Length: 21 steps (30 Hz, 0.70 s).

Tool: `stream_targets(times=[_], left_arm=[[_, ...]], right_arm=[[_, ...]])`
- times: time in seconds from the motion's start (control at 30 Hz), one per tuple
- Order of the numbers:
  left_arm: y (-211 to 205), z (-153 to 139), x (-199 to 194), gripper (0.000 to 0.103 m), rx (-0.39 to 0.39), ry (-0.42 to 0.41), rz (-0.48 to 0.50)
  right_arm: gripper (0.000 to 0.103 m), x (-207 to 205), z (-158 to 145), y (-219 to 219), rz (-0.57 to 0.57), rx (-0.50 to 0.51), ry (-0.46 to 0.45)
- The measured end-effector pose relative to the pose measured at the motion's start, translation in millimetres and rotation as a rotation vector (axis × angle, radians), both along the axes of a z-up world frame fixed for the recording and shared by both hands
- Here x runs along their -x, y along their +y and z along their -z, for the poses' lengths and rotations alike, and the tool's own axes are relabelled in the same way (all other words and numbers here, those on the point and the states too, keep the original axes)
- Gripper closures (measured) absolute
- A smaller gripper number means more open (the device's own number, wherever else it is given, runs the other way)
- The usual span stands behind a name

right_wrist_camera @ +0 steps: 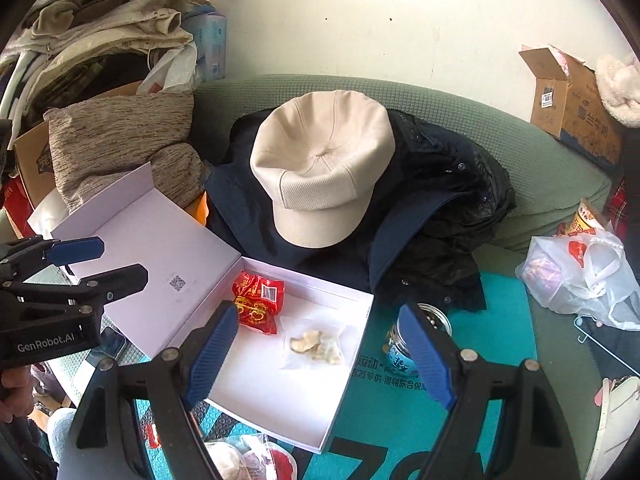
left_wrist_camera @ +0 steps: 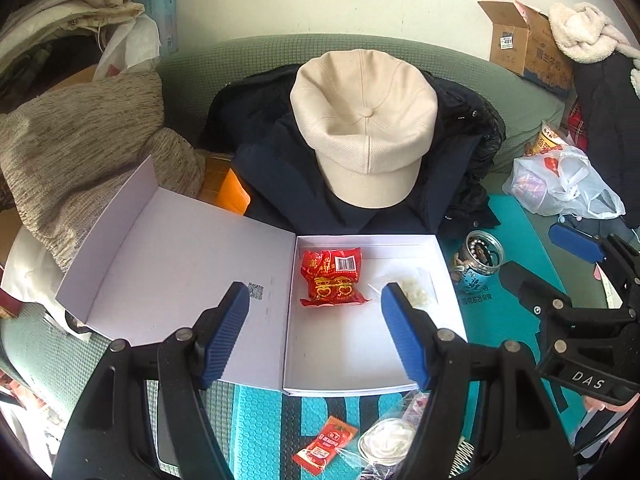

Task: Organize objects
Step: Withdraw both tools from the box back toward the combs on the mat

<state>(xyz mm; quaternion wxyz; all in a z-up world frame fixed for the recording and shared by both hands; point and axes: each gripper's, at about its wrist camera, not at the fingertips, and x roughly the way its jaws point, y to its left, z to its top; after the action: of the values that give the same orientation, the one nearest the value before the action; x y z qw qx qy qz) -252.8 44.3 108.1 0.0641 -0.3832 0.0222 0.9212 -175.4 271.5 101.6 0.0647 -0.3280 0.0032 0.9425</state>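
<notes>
A ketchup sachet (left_wrist_camera: 320, 446) waits on the mat; both the left gripper (left_wrist_camera: 316, 336) and right gripper (right_wrist_camera: 320, 354) hover spread, empty, above the white box (left_wrist_camera: 452, 280) holding 2 snack packets

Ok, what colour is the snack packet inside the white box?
Red with gold lettering and a white barcode patch: the snack packet in the white box shows best in the left wrist view.

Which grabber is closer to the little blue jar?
Right. The right gripper hangs with one finger beside the blue jar. The left gripper hangs over the white box, farther away.
</notes>
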Motion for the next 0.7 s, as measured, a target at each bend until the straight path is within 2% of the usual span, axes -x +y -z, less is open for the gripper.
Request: stream_targets(times=[0.37, 0.7], left_arm=[[7.9, -33.2, -68.8, 0.036, 0.007, 0.039, 0.032], [20.8, -39.2, -128.8, 0.03, 0.008, 0.047, 0.075]], right_arm=[[0.02, -60.7, -27.8, -19.5, -0.001, -0.023, 0.027], [0.02, -112.0, -28.3, -34.1, 0.0, -0.038, 0.027]])
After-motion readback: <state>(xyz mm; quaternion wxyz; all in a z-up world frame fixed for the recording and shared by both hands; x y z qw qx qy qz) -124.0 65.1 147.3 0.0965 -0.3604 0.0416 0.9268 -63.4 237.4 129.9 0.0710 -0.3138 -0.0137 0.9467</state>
